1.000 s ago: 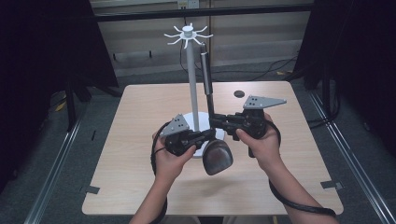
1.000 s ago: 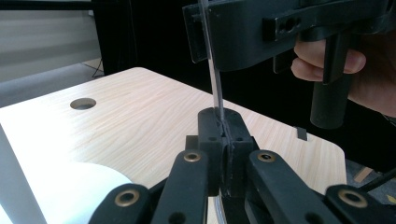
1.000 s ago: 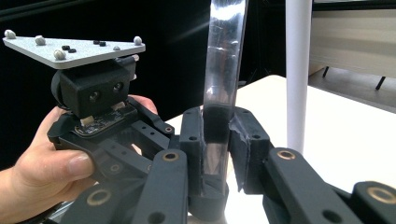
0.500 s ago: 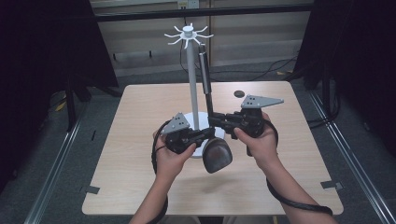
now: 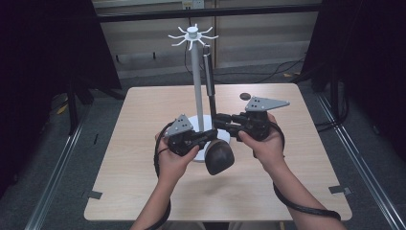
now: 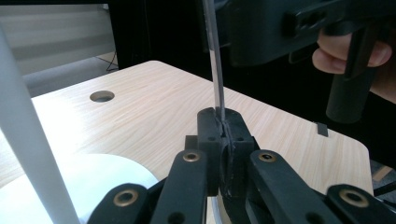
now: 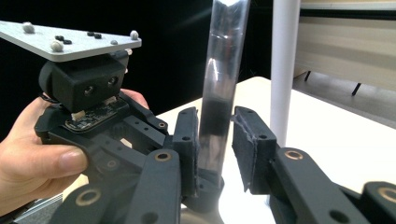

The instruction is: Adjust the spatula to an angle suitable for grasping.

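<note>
Desk (image 5: 143, 191) of pale wood, person's two hands in from the near edge. White stand (image 5: 195, 81) with a round base and a tall pole, spoked hook crown at top.

Task thing: a long-handled tool (image 5: 209, 72) hanging from one of the crown's hooks, just right of the pole. Its upper handle is a smoky, see-through tube; lower down it narrows to a thin shaft ending in a dark rounded head (image 5: 219, 157), which sits low over the stand's base, in front of the pole.

Left gripper (image 5: 210, 136): jaws pressed together on the thin shaft. In the left gripper view the shaft (image 6: 216, 60) rises straight out of the seam between the two pads, upright, pinched.

Right gripper (image 5: 219, 120): higher on the tool, coming from the right. In the right gripper view the translucent handle (image 7: 219, 93) stands upright between the jaws. Jaws have just been opening; left pad is against the tube, right pad stands a little off it with a visible gap. Not gripping.

The two grippers sit close, nearly nose to nose, left below right on the same tool.
</note>
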A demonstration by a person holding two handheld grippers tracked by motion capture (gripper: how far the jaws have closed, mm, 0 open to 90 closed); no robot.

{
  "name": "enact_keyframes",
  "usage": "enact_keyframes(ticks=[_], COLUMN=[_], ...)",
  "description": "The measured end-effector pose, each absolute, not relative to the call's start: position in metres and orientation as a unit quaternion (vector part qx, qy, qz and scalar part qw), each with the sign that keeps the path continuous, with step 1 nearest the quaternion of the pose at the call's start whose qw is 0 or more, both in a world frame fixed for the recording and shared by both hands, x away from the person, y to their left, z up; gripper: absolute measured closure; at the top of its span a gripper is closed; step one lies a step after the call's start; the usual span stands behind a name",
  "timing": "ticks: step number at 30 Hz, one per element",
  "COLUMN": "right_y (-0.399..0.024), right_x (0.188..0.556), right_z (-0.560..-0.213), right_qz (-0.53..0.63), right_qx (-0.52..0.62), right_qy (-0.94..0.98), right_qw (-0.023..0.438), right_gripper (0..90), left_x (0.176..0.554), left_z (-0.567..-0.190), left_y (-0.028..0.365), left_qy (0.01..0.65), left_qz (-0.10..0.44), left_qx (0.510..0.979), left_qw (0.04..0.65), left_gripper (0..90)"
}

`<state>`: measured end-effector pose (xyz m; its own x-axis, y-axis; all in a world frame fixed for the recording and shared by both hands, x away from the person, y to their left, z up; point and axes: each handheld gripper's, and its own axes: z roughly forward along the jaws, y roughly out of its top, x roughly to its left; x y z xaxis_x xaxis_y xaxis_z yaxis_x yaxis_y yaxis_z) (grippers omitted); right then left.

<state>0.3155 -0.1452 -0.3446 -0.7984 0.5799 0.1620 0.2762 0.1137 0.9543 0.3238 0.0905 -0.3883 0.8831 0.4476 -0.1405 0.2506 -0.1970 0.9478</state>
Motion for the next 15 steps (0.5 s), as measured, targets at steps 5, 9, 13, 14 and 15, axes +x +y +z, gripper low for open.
enact_keyframes(ticks=[5, 9, 13, 14, 15], right_y=[-0.157, -0.165, -0.174, -0.174, -0.177], right_x=[0.313, 0.311, 0.31, 0.31, 0.308], right_z=[-0.346, -0.351, -0.357, -0.357, -0.36], right_qz=[0.596, 0.587, 0.58, 0.58, 0.575], right_qx=[0.296, 0.298, 0.301, 0.301, 0.303], right_qy=[0.734, 0.737, 0.739, 0.739, 0.742], right_qw=[0.136, 0.155, 0.161, 0.161, 0.165], right_gripper=[66.5, 60.9, 57.1, 57.1, 53.6], left_x=[0.326, 0.329, 0.331, 0.331, 0.331], left_z=[-0.389, -0.39, -0.39, -0.39, -0.391], left_y=[0.092, 0.093, 0.094, 0.094, 0.094], left_qy=[0.232, 0.233, 0.234, 0.234, 0.234], left_qz=[0.087, 0.095, 0.1, 0.1, 0.101], left_qx=[0.769, 0.77, 0.771, 0.771, 0.771], left_qw=[0.59, 0.587, 0.584, 0.584, 0.584], left_gripper=[87.6, 87.5, 87.4, 87.3, 87.3])
